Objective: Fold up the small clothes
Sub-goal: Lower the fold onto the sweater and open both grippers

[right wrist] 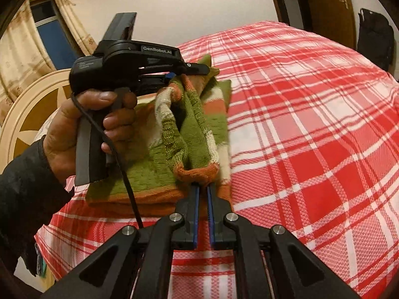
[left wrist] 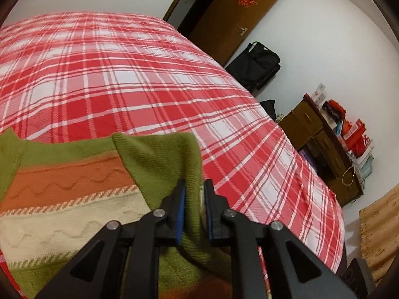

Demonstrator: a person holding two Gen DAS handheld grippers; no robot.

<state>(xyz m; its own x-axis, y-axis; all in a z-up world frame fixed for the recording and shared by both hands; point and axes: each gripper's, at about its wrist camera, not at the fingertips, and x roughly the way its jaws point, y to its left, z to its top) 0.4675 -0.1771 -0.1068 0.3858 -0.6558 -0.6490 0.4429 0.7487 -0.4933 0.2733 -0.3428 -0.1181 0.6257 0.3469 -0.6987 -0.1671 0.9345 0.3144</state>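
Observation:
A knitted sweater (left wrist: pixel 74 182) with green, orange and cream stripes lies on a bed with a red and white plaid sheet (left wrist: pixel 124 74). In the left wrist view my left gripper (left wrist: pixel 194 189) is shut on a green fold of it. The right wrist view shows a hand (right wrist: pixel 74 124) holding that left gripper (right wrist: pixel 203 70), with part of the sweater (right wrist: pixel 194 129) lifted and hanging from its tip. My right gripper (right wrist: pixel 203 186) is shut on the sweater's orange edge near the bed's side. The fabric sags between the two grips, over a flat layer on the sheet.
The plaid sheet (right wrist: pixel 311 124) stretches away beyond the sweater. A brown door (left wrist: pixel 237 17), a black bag (left wrist: pixel 254 67) and a wooden cabinet (left wrist: pixel 316 134) with red boxes stand by the wall. A headboard (right wrist: pixel 30 114) and curtain (right wrist: pixel 15 57) are on the left.

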